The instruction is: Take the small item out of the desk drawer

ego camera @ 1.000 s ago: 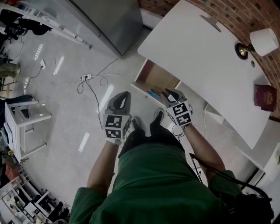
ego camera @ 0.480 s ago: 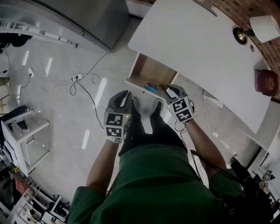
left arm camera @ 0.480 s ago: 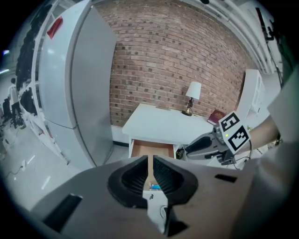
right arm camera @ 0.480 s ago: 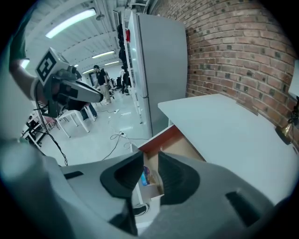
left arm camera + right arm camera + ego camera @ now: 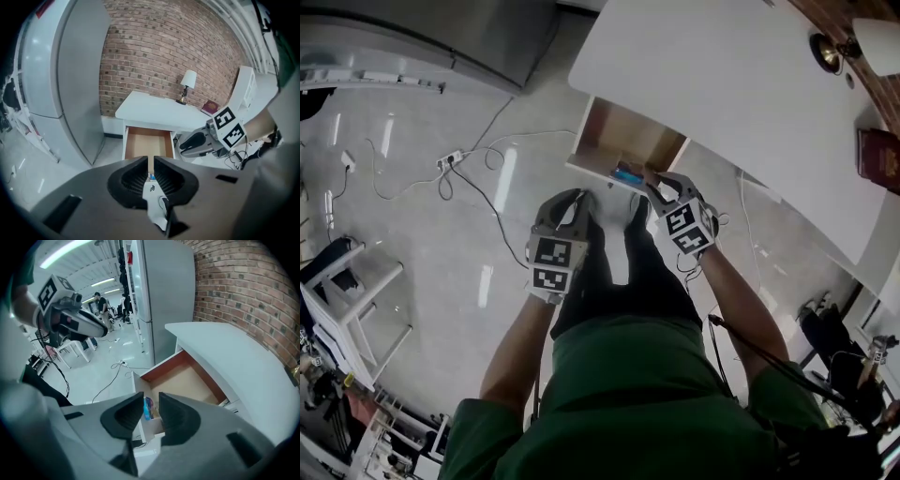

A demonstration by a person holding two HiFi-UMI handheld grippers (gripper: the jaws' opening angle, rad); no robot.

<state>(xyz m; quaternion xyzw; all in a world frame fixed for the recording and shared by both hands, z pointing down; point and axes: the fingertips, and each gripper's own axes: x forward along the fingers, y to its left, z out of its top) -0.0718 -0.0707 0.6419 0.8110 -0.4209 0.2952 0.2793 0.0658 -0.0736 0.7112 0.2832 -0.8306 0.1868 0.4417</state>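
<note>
Our right gripper (image 5: pixel 151 398), jaws apart and just now opening, grips nothing; our left gripper (image 5: pixel 150 161) is closed and empty. Just beyond the right one, the small blue item (image 5: pixel 628 175) lies at the front of the open drawer (image 5: pixel 623 139) under the white bench (image 5: pixel 722 84).

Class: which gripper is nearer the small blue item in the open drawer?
Right. The right gripper, jaws just opened wider and empty, hangs right by the blue item; the shut left gripper is farther off, over the floor.
</note>
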